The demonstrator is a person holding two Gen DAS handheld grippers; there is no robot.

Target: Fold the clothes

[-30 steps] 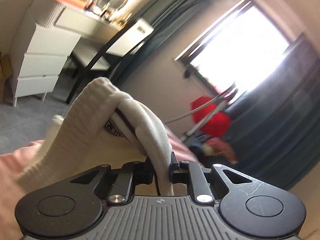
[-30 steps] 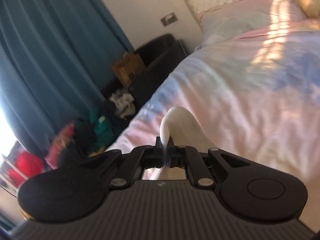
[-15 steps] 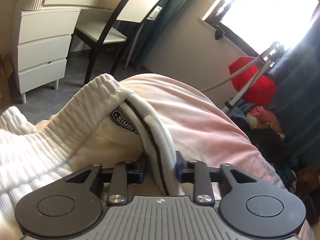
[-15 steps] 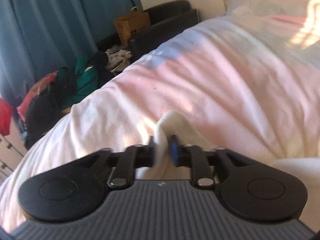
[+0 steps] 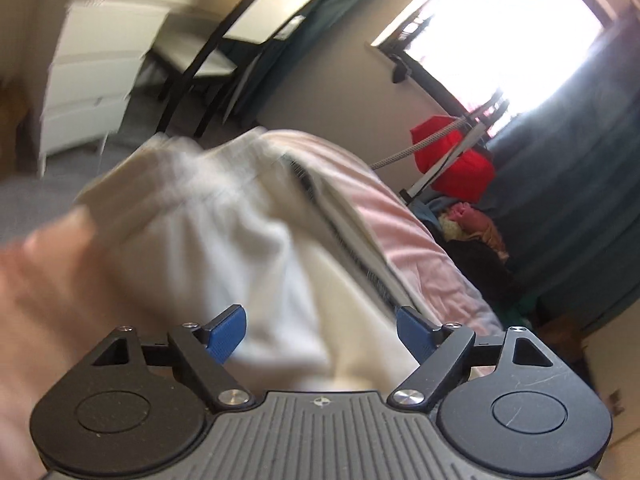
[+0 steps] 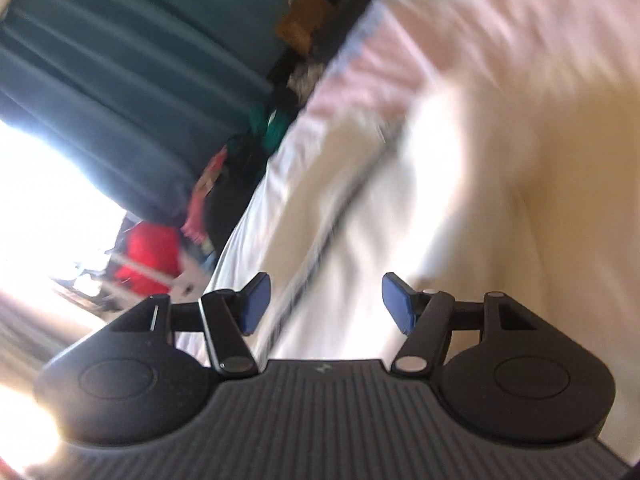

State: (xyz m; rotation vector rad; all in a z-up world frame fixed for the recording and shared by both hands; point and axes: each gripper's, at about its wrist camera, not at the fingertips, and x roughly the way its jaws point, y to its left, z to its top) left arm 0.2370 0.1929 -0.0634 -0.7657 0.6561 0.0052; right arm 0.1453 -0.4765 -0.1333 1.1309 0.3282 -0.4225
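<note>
Release step of a fold. The left tool (image 5: 320,330) and the right tool (image 6: 322,302) both have their jaws opening; the blue pads stand clear on either side, and cloth lies between them without being pinched.

The task's thing is a cream-white garment (image 5: 224,240), lying on the bed (image 5: 404,240) over its pink cover. In the left wrist view it sits directly ahead of the tool, heaped rather than flat, with a thick rolled fold along its far side. A dark stripe (image 5: 340,236) runs diagonally along one edge; the same stripe appears in the right wrist view as a streak (image 6: 320,240) passing between the spread pads. The weave looks soft and fairly heavy, probably a knit, though motion blur hides its detail. What kind of garment it is cannot be told.

The fold appears to have just been laid down, so the task seems partly done. The next move likely calls for drawing both tools back without dragging the cloth, then choosing a new edge or corner to grip for a further fold, or pressing the heap flat. The risk is that a pad snags the loose cloth and undoes the fold.

Background: a white drawer unit (image 5: 92,76), a chair (image 5: 236,32), blue curtains (image 6: 120,60) and a bright window (image 5: 508,20).
</note>
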